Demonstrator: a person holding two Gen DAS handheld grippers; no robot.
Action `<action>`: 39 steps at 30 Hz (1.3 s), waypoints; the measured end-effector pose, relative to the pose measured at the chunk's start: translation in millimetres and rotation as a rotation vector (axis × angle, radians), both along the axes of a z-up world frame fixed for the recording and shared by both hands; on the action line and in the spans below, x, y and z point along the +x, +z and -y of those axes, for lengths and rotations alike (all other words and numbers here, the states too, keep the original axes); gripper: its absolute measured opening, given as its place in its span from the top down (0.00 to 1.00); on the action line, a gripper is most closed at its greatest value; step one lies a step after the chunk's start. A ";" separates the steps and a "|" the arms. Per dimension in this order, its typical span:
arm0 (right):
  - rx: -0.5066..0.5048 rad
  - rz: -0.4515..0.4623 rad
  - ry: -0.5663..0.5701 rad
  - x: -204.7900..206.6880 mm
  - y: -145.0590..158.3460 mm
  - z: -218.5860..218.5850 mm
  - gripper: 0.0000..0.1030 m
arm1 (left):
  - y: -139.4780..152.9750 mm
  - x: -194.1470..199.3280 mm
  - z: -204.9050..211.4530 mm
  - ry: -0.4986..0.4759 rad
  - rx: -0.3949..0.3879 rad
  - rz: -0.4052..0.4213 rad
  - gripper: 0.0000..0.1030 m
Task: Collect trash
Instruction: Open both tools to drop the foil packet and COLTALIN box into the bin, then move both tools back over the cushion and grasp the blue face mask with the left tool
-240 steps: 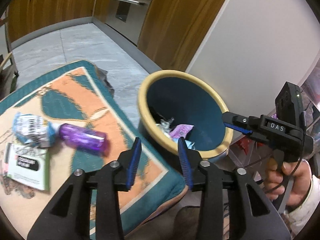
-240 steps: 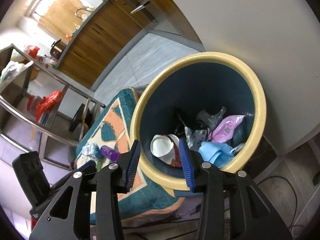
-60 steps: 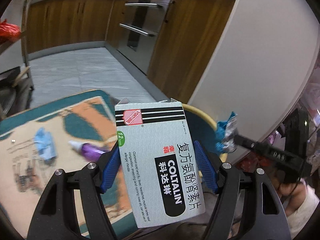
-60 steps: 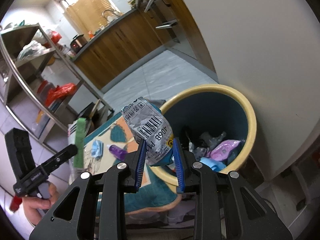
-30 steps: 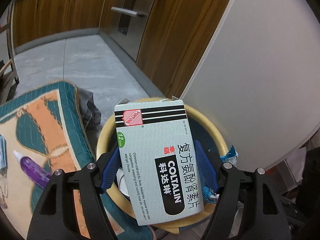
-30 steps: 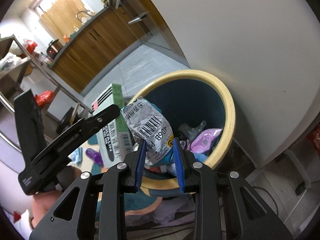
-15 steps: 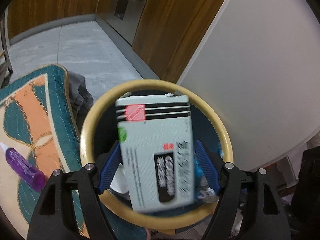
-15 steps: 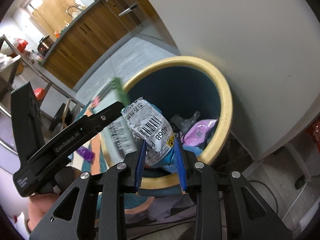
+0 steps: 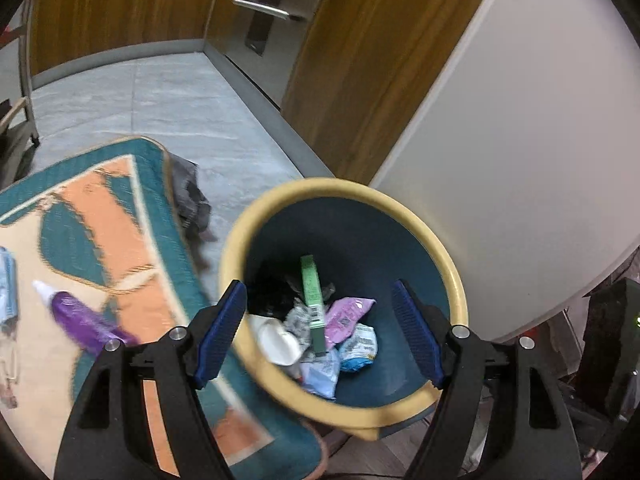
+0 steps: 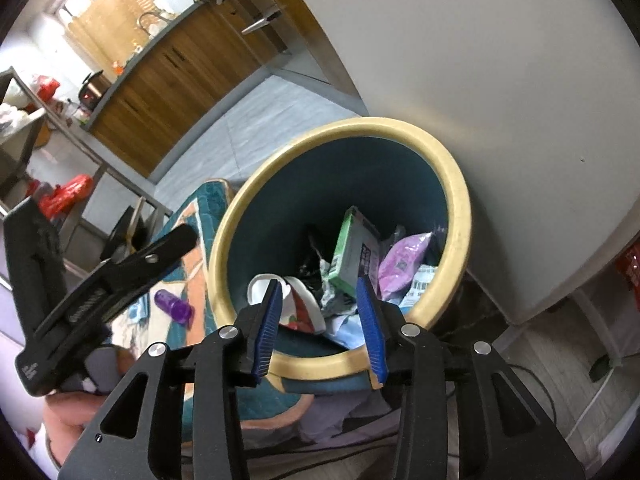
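A round trash bin (image 9: 448, 276) with a yellow rim and dark blue inside stands by a white wall; it also shows in the right wrist view (image 10: 460, 208). A green and white medicine box (image 9: 311, 300) (image 10: 352, 248) lies in it on edge among wrappers, with a blue and white packet (image 9: 360, 348) (image 10: 416, 292) beside it. My left gripper (image 9: 320, 340) is open and empty above the bin. My right gripper (image 10: 322, 328) is open and empty over the bin's near rim. A purple bottle (image 9: 84, 320) (image 10: 174, 306) lies on the patterned rug (image 9: 100, 216).
A light blue wrapper (image 9: 7, 280) lies at the rug's left edge. A grey cloth (image 9: 188, 200) is bunched between rug and bin. Wooden cabinets (image 9: 120, 4) and an oven (image 9: 264, 12) stand beyond the grey tile floor. A metal shelf rack (image 10: 48, 152) stands left.
My left gripper opened and the medicine box fell into the bin. My right gripper opened and the blue and white packet dropped into the bin too.
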State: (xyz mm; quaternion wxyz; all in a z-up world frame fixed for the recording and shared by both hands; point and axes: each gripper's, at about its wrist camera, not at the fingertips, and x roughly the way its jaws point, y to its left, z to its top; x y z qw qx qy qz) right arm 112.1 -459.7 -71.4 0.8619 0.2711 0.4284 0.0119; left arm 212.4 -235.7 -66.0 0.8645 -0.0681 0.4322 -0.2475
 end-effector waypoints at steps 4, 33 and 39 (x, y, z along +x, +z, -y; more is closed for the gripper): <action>-0.008 0.013 0.018 0.9 3.9 -5.8 0.57 | 5.0 -7.3 -30.6 0.035 0.024 0.020 0.24; -0.109 0.057 0.271 -0.8 24.4 -83.5 0.48 | -19.6 -16.6 -250.3 0.375 0.181 -0.073 0.24; -0.141 0.048 0.320 0.9 22.1 -99.9 0.48 | -28.9 8.7 -264.0 0.419 0.189 -0.085 0.25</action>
